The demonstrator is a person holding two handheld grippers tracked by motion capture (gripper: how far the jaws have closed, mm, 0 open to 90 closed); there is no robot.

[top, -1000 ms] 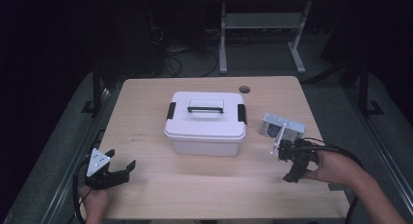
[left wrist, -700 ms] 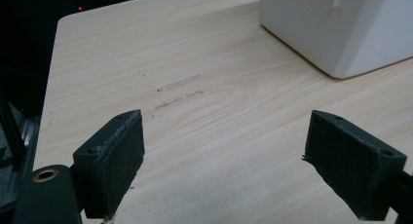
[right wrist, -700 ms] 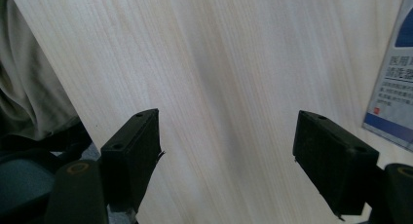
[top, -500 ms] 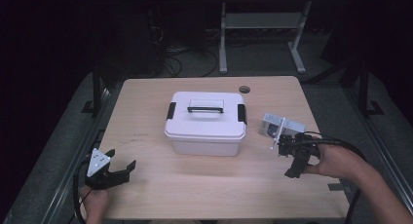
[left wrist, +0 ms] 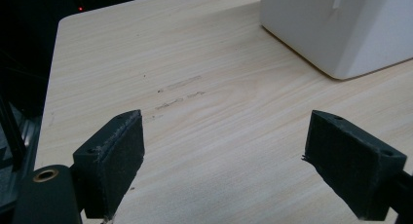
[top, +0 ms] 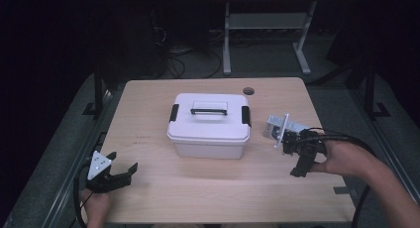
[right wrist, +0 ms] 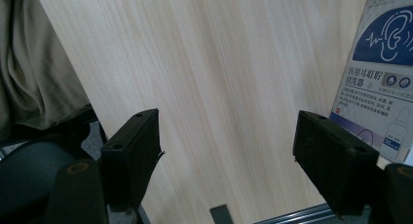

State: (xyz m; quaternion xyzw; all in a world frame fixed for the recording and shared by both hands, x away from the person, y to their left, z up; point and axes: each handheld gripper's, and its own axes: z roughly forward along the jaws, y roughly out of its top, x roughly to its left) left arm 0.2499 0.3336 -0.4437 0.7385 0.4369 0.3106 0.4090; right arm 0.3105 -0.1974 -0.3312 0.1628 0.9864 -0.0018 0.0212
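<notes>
High view: since the earlier frames the right gripper [top: 300, 158] has drifted a little outward and toward the person's edge of the table [top: 148, 94], its jaws now tipped steeply down. It remains just beside the small carton [top: 278, 127], which stands where it stood, near the right end of the white lidded box [top: 208, 125]. The left gripper [top: 116, 174] has not moved; it rests low at the near left corner, well apart from the box. The box is unchanged: lid on, both dark side latches in place, handle lying flat on top.

Left gripper view: jaws spread wide, nothing between them, bare wood below. A lower corner of the white box [left wrist: 341, 29] sits at upper right, well ahead of the jaws.

Right gripper view: jaws likewise spread wide and empty over bare tabletop. The carton [right wrist: 384, 73] lies at the right edge, beside the right-hand jaw, printed with an ear symbol on blue; whether it touches the jaw cannot be told. Fabric of the person's clothing shows at left.

Judgement: the shift reads as a re-aim of the right gripper next to the carton, not a grasp. Nothing is held by either tool, so the pick-up is not yet begun; the right jaws would need to swing over the carton before closing.
</notes>
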